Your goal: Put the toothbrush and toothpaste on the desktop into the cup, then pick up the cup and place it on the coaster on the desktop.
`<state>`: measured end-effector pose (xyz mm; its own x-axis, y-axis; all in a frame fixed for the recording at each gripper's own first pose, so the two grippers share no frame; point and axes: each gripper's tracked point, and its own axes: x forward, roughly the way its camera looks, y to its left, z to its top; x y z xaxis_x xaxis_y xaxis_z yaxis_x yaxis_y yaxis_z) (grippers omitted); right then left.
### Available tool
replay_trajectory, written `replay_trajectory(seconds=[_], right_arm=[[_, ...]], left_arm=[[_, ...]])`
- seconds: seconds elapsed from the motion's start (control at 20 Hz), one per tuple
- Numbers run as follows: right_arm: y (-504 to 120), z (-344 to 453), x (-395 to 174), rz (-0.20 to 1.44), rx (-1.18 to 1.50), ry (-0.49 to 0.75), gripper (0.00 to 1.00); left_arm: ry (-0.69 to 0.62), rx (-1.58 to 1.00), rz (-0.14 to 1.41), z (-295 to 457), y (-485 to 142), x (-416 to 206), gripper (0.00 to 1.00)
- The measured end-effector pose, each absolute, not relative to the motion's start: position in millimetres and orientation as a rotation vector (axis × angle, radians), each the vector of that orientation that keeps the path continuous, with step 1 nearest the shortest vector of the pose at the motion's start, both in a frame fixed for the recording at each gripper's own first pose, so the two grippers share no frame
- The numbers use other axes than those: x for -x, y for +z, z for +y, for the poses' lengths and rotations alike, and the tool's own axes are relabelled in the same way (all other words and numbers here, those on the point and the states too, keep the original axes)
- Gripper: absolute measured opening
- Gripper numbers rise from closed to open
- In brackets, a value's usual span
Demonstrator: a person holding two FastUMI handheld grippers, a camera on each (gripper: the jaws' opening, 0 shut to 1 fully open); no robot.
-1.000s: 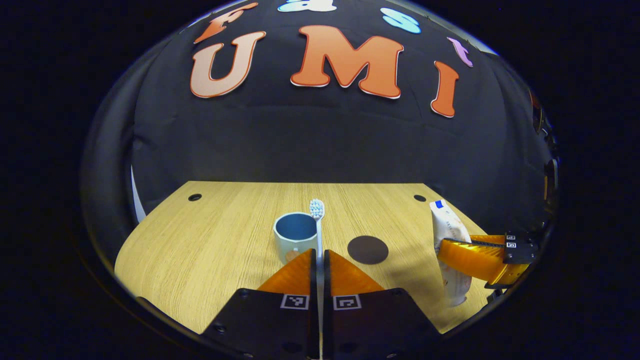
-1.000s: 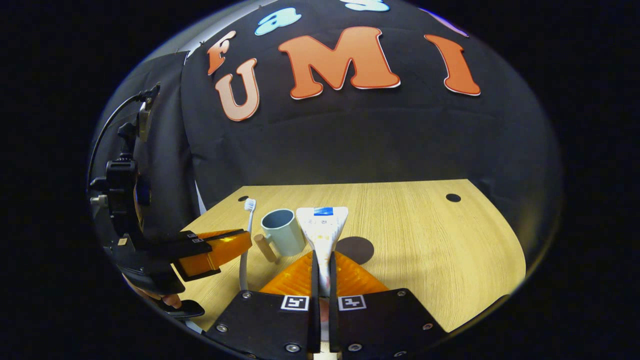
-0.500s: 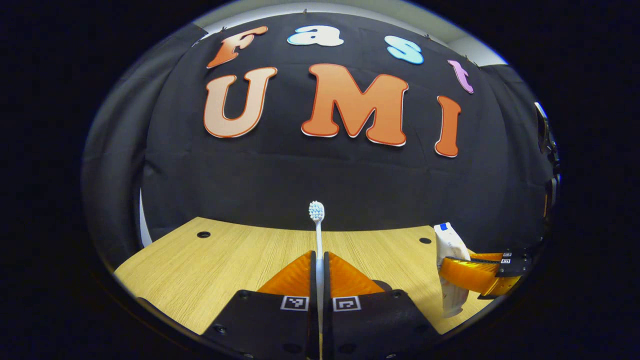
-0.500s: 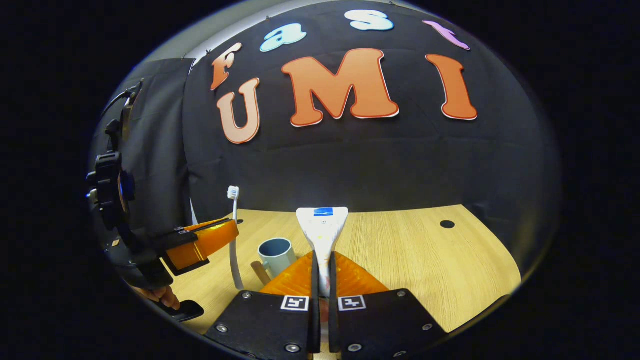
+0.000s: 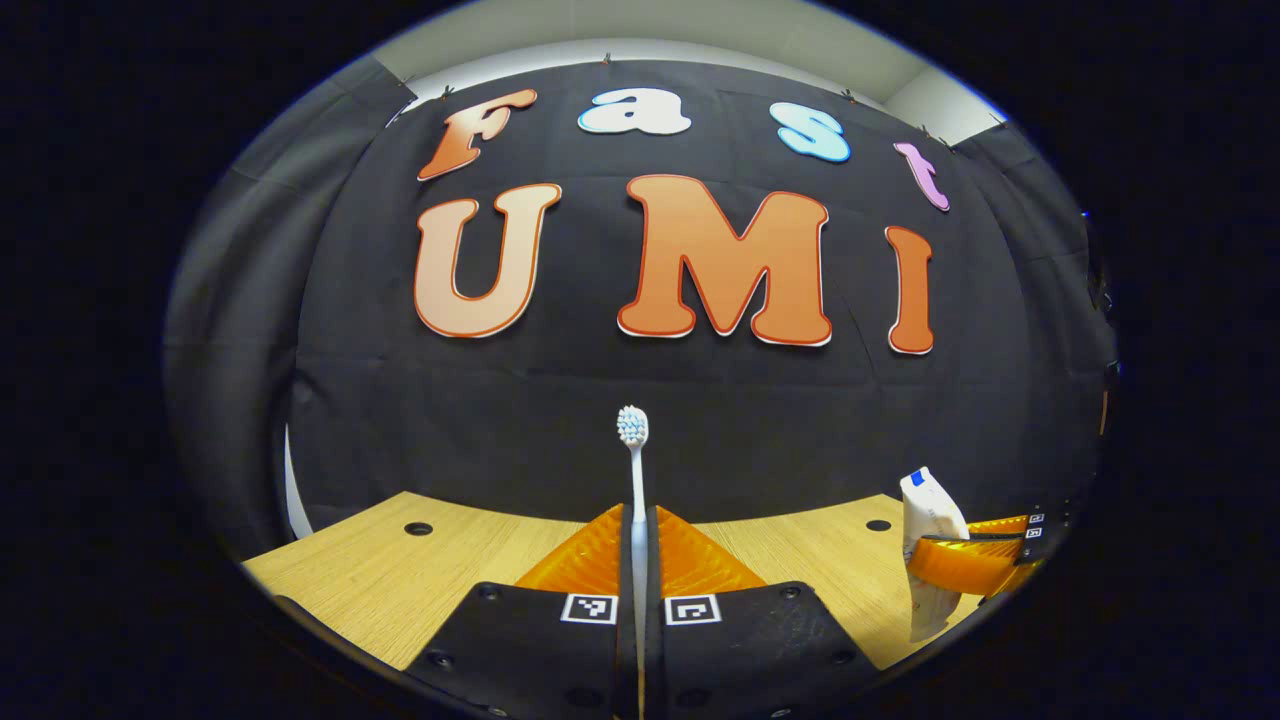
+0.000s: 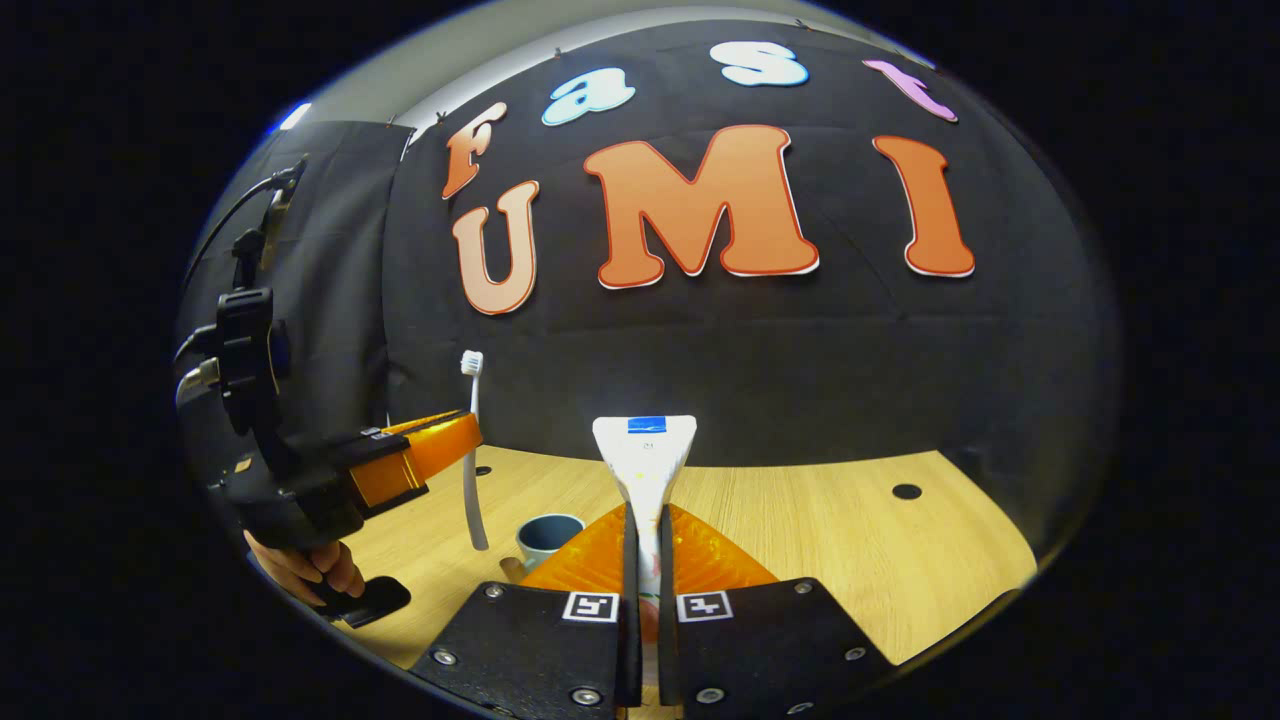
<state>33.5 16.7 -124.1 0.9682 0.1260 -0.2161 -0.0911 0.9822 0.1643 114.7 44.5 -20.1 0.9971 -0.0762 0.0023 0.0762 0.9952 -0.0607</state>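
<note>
A: Left gripper view. Left gripper (image 5: 640, 525) clenched on the toothbrush (image 5: 634, 450), upright, bristles up, above the desktop (image 5: 400, 580). Toothpaste (image 5: 928, 540) sits in the other claw at right.

B: Risk?

A: Thin handle; it could pivot between the fingers and miss the rim.

B: Right gripper view?

A: Right gripper (image 6: 646, 525) clamped on the toothpaste, crimp end up. Cup (image 6: 548, 538) stands low, just left of its fingers.

B: Both tools converge there; a knock could tip the cup.
</note>
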Motion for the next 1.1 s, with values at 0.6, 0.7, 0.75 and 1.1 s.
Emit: replay_trajectory(seconds=[0.6, 0.7, 0.75, 1.1], right_arm=[[-128.6, 12.1, -69.8, 0.164, -0.123, 0.063, 0.07], [-127.4, 17.7, -71.9, 0.154, -0.140, 0.084, 0.07], [-126.4, 18.6, -73.4, 0.148, -0.139, 0.087, 0.07], [-124.2, 14.9, -79.1, 0.137, -0.126, 0.072, 0.07]], left_arm=[[-0.095, 0.111, -0.080, 53.7, -48.6, -181.4, 0.03], [-0.103, 0.121, -0.040, 49.2, -68.4, -191.3, 0.03], [-0.104, 0.126, -0.020, 48.5, -77.3, -193.6, 0.03], [-0.136, 0.108, 0.101, 33.9, -119.3, -193.7, 0.03]])
